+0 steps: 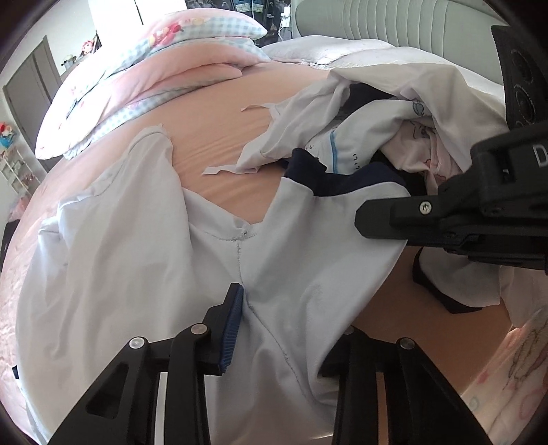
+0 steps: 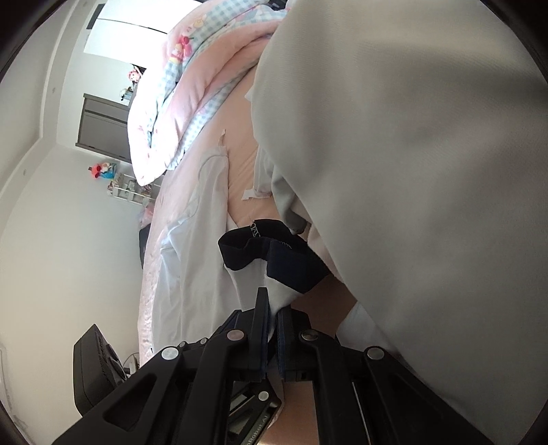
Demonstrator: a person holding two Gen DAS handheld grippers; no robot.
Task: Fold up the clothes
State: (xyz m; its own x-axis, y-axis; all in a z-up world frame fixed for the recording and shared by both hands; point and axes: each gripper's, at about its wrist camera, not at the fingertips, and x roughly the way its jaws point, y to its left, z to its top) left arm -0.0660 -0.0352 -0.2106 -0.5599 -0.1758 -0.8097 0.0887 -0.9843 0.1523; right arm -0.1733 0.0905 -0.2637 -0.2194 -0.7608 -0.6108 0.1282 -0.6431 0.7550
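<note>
A white garment [image 1: 137, 274] with navy trim [image 1: 308, 171] lies spread on the peach bed sheet [image 1: 219, 137]. My left gripper [image 1: 287, 328] is low over its middle seam. A bunched fold fills the gap between the blue-padded left finger [image 1: 233, 325] and the right finger, whose tip is buried under cloth. My right gripper [image 1: 359, 219] comes in from the right and holds the garment's edge just below the navy band. In the right wrist view the right gripper [image 2: 270, 301] is shut on that white cloth, with the navy trim [image 2: 267, 250] just ahead of it.
A heap of other white and printed clothes [image 1: 394, 130] lies at the back right. A pink and blue-checked quilt [image 1: 154, 68] is bundled at the far left, with a padded headboard [image 1: 394, 20] behind. A big white cloth [image 2: 411, 171] hangs close before the right camera.
</note>
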